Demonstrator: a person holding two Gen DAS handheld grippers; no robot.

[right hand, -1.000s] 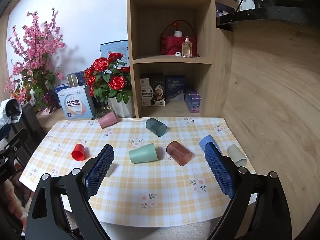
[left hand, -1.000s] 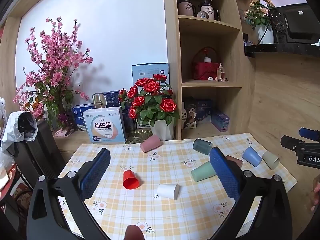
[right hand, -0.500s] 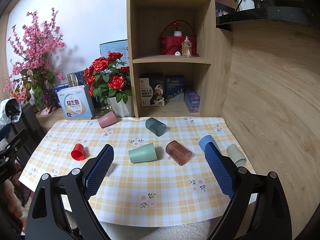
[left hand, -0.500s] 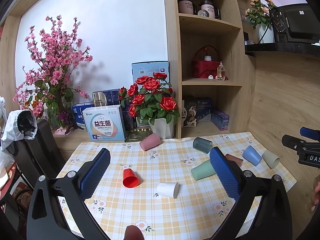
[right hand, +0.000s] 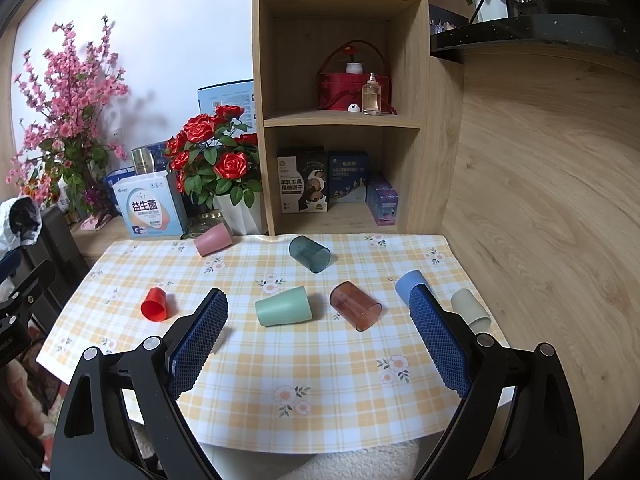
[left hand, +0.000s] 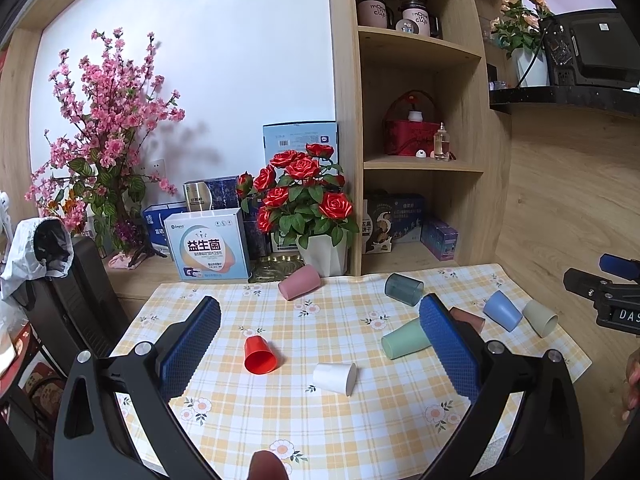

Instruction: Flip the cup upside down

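The left gripper [left hand: 320, 340] hangs spread wide and empty above the table [left hand: 360, 432], where a red cup [left hand: 260, 354] and a white cup [left hand: 335, 377] lie tipped over, while the right gripper [right hand: 318, 332], likewise wide apart, frames a green cup [right hand: 284, 311] and a brown cup [right hand: 355, 310] on their sides.

The white box [left hand: 208, 246] ahead-left of the left hand-held gripper [left hand: 320, 344] reads "益生菌". Mugs [left hand: 374, 10] on the upper shelf read "mood in cup". The other hand-held gripper [left hand: 622, 314] shows "DAS".
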